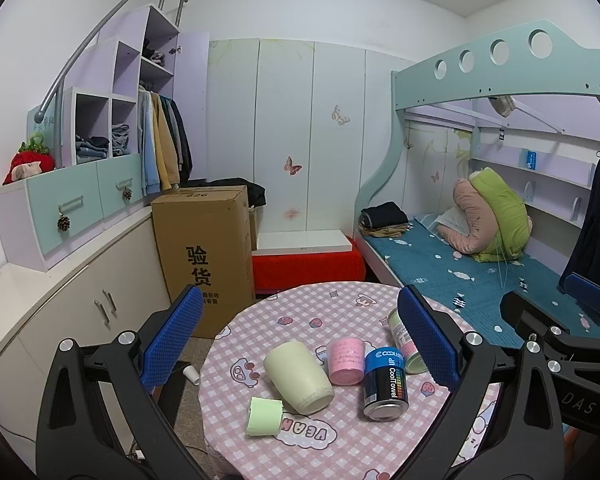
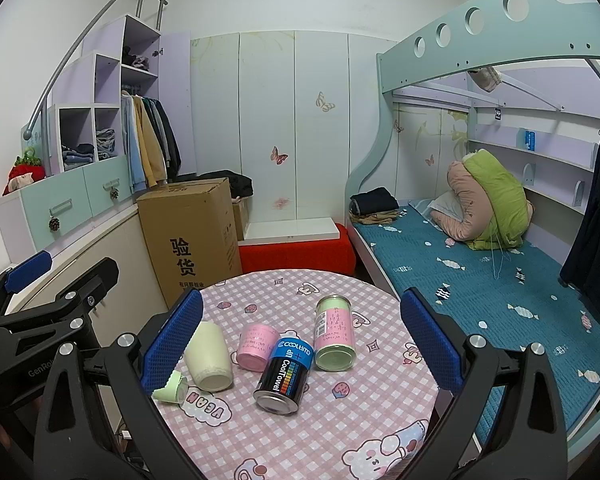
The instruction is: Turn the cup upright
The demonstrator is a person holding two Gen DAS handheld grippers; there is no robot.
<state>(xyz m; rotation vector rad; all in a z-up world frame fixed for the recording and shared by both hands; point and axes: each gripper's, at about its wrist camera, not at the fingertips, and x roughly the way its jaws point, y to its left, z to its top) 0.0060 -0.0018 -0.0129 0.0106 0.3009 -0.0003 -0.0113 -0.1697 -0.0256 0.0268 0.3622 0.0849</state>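
Observation:
A pale green cup (image 1: 298,376) lies on its side on the round table (image 1: 340,440), which has a pink checked cloth; its mouth faces me. It also shows in the right wrist view (image 2: 209,358). My left gripper (image 1: 300,344) is open, held above and before the cup with nothing between its blue pads. My right gripper (image 2: 300,344) is open and empty, above the cans in the middle of the table (image 2: 340,420). Each gripper shows at the edge of the other's view.
Beside the cup lie a small green paper roll (image 1: 265,417), a pink can (image 1: 345,360), a black CoolTowel can (image 1: 386,384) and a green-and-pink can (image 2: 334,334). A cardboard box (image 1: 204,256) and cabinets stand to the left, a bunk bed (image 1: 480,272) to the right.

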